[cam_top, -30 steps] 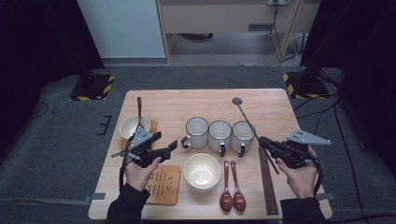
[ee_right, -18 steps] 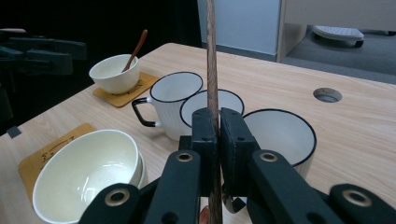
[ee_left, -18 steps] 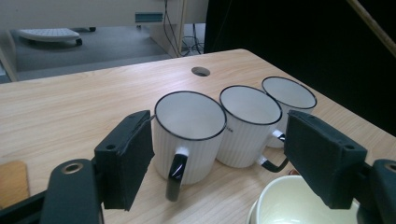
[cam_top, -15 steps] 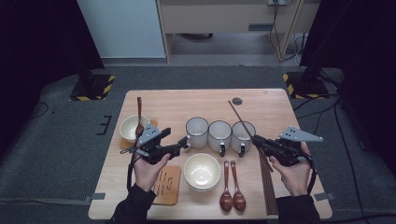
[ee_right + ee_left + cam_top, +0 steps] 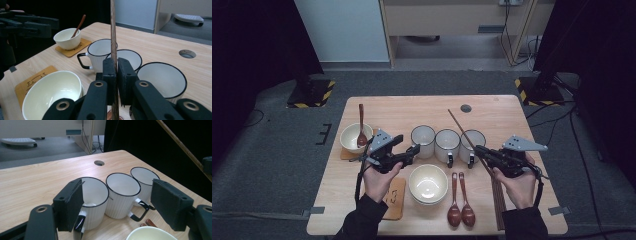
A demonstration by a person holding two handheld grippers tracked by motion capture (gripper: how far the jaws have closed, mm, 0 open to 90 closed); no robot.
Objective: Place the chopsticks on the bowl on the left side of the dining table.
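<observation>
While the right claw [image 5: 480, 150] is clenched on a single long wooden chopstick [image 5: 463, 133], the left claw [image 5: 414, 150] is spread with nothing between its pads; its jaws have just been closing a little. The chopstick slants away from the right claw toward the far edge of the tabletop [image 5: 512, 115], its long axis crossing above the rightmost of three white mugs [image 5: 447, 145] lined up at the tabletop's middle. More chopsticks [image 5: 498, 200] lie near the right front corner. From the left claw, the nearest mug [image 5: 92, 200] lies straight ahead, handle toward the person, so the left hand seems better placed to reach it. A cream bowl [image 5: 427, 183] sits near the front edge.
</observation>
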